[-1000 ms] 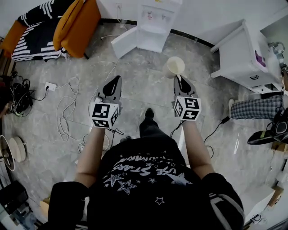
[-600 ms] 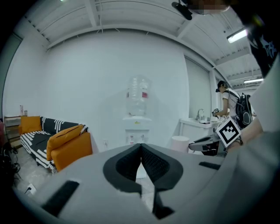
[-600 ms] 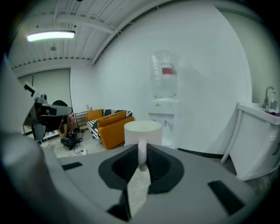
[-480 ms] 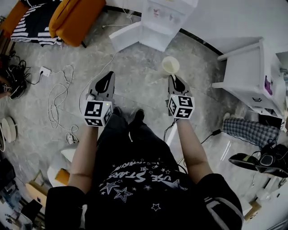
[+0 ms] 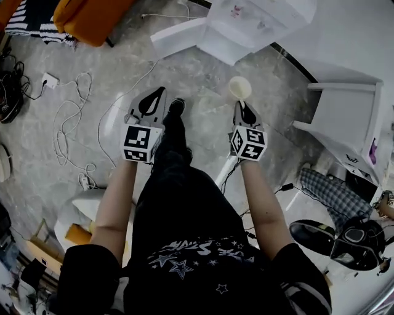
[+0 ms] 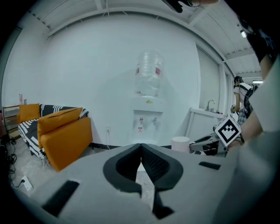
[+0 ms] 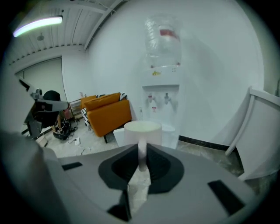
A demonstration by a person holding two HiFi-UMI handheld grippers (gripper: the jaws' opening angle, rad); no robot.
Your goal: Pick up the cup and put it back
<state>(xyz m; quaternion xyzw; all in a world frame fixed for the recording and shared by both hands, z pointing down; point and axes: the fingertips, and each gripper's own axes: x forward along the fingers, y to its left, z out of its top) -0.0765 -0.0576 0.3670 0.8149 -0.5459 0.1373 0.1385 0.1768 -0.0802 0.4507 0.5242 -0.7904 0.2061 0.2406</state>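
A cream-white cup [image 5: 240,88] hangs above the floor, held by its handle in my right gripper [image 5: 242,106]. In the right gripper view the cup [image 7: 142,131] stands upright just past the jaws, and the gripper [image 7: 142,149] is shut on the handle. My left gripper [image 5: 155,95] is level with it at the left, shut with nothing in it; its tips [image 6: 141,151] meet. From the left gripper view the cup [image 6: 180,143] shows to the right. A white water dispenser [image 5: 246,24] stands straight ahead.
An orange sofa [image 5: 92,18] sits at the upper left, with loose cables and a power strip [image 5: 68,123] on the marble floor. A white cabinet [image 5: 351,123] stands at the right, black shoes [image 5: 332,240] below it. The person's legs fill the middle.
Both grippers have moved forward and down toward the water dispenser, which now sits closer at the top of the head view. The cup stays in the right gripper.
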